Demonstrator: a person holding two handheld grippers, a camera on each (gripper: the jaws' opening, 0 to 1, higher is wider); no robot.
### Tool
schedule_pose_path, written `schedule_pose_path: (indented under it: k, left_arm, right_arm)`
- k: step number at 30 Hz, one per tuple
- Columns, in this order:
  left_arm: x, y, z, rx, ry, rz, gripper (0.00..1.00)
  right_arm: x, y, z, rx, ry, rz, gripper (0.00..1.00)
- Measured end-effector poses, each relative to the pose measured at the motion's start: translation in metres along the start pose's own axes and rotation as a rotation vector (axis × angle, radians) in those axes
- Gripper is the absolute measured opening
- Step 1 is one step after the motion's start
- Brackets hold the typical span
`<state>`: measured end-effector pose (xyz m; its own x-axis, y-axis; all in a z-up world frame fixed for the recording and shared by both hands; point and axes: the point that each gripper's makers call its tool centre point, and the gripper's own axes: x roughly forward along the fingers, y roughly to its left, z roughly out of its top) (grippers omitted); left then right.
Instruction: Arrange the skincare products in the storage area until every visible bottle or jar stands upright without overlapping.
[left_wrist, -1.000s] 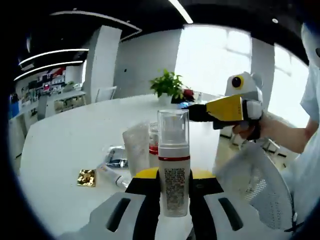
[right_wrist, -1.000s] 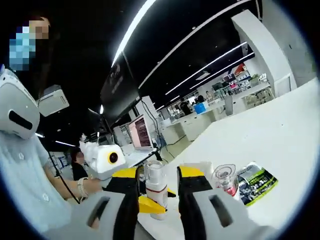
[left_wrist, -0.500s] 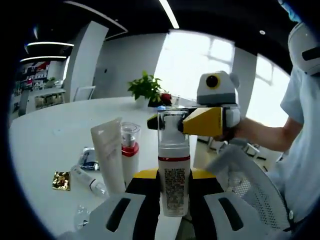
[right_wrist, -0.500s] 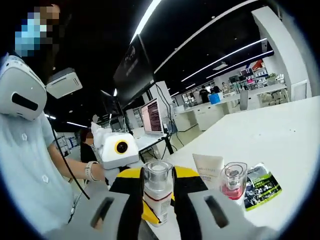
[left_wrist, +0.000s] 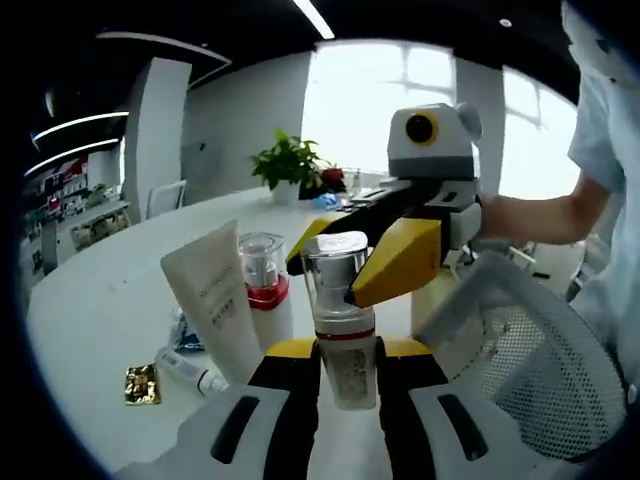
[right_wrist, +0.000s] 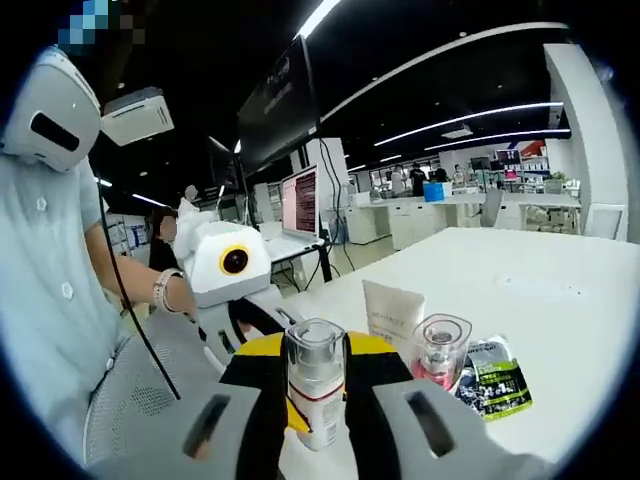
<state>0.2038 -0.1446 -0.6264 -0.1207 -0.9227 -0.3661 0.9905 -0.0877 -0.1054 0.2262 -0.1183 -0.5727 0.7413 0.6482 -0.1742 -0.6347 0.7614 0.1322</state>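
Note:
A white pump bottle (left_wrist: 346, 345) with a clear cap and a red band stands upright between the jaws of my left gripper (left_wrist: 345, 362), which is shut on its lower body. My right gripper (left_wrist: 338, 262) comes in from the right, its yellow jaws closed on either side of the clear cap. In the right gripper view the same bottle (right_wrist: 315, 385) sits clamped between the jaws of my right gripper (right_wrist: 315, 372). A white tube (left_wrist: 210, 300) and a small clear-capped bottle with red liquid (left_wrist: 266, 280) stand upright just left of it on the white table (left_wrist: 100, 300).
A gold sachet (left_wrist: 140, 383), a small lying tube (left_wrist: 190, 368) and a dark green sachet (right_wrist: 492, 375) lie flat on the table. A white mesh chair (left_wrist: 525, 350) stands close on the right. A potted plant (left_wrist: 290, 165) stands at the far edge.
My right gripper has come closer and its jaws have closed around the bottle's cap. The views have swung, bringing the tube and small bottle nearer.

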Motion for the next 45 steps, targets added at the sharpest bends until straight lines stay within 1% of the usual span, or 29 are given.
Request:
schedule_pose_path:
  k: [1, 2, 3, 4, 5, 7, 9, 11, 13, 15, 21, 24, 29, 30, 34, 36, 38, 41, 44, 45]
  left_arm:
    - [0.001, 0.000, -0.003, -0.013, 0.015, -0.007, 0.17]
    - [0.003, 0.002, -0.006, -0.024, 0.022, -0.006, 0.17]
    - [0.004, 0.002, -0.008, -0.015, 0.021, -0.002, 0.17]
    - [0.005, 0.003, -0.011, 0.015, 0.020, 0.001, 0.17]
    - [0.006, 0.004, -0.013, 0.017, 0.021, 0.003, 0.16]
    - [0.009, 0.004, -0.020, 0.029, 0.033, 0.004, 0.16]
    - [0.012, 0.007, -0.028, 0.056, 0.048, 0.012, 0.16]
    - [0.016, 0.009, -0.033, 0.057, 0.046, 0.014, 0.16]
    - [0.019, 0.012, -0.038, 0.025, 0.033, 0.010, 0.16]
    - [0.021, 0.015, -0.042, 0.026, 0.036, 0.013, 0.16]
    - [0.023, 0.019, -0.055, 0.034, 0.036, 0.020, 0.16]
    - [0.024, 0.020, -0.059, 0.046, 0.046, 0.019, 0.17]
    - [0.026, 0.023, -0.063, 0.055, 0.042, 0.012, 0.17]
    - [0.026, 0.024, -0.061, 0.061, 0.028, 0.014, 0.17]
    - [0.025, 0.025, -0.061, 0.057, 0.024, 0.013, 0.17]
    - [0.025, 0.025, -0.060, 0.074, 0.020, 0.014, 0.17]
    - [0.024, 0.026, -0.061, 0.098, 0.028, 0.021, 0.17]
    - [0.023, 0.026, -0.062, 0.090, 0.036, 0.016, 0.17]
    - [0.019, 0.026, -0.070, 0.105, 0.095, 0.015, 0.22]
    - [0.017, 0.025, -0.070, 0.105, 0.104, 0.016, 0.23]
  right_arm:
    - [0.001, 0.001, -0.004, -0.004, 0.017, 0.009, 0.20]
    - [0.001, 0.001, -0.005, -0.008, 0.019, 0.011, 0.20]
    - [0.002, 0.002, -0.008, -0.026, 0.025, 0.016, 0.20]
    - [0.002, 0.002, -0.010, -0.030, 0.030, 0.020, 0.20]
    - [0.001, 0.001, -0.014, -0.043, 0.038, 0.031, 0.20]
    - [0.001, -0.001, -0.022, -0.036, 0.067, 0.047, 0.20]
    - [0.002, -0.001, -0.028, -0.067, 0.091, 0.065, 0.20]
    - [0.004, -0.004, -0.034, -0.058, 0.110, 0.065, 0.20]
    - [0.007, -0.006, -0.039, -0.060, 0.126, 0.066, 0.20]
    - [0.009, -0.008, -0.044, -0.065, 0.143, 0.061, 0.21]
    - [0.013, -0.010, -0.057, -0.078, 0.154, 0.048, 0.21]
    - [0.016, -0.011, -0.061, -0.091, 0.165, 0.039, 0.21]
    - [0.018, -0.014, -0.065, -0.107, 0.191, 0.034, 0.22]
    - [0.018, -0.014, -0.064, -0.109, 0.184, 0.031, 0.22]
    - [0.015, -0.018, -0.063, -0.083, 0.188, 0.030, 0.22]
    - [0.014, -0.018, -0.064, -0.089, 0.193, 0.027, 0.22]
    - [0.011, -0.017, -0.067, -0.074, 0.213, 0.030, 0.24]
    - [0.009, -0.017, -0.073, -0.071, 0.234, 0.029, 0.28]
    - [0.005, -0.016, -0.078, -0.065, 0.256, 0.032, 0.28]
    - [0.003, -0.016, -0.080, -0.060, 0.269, 0.034, 0.28]
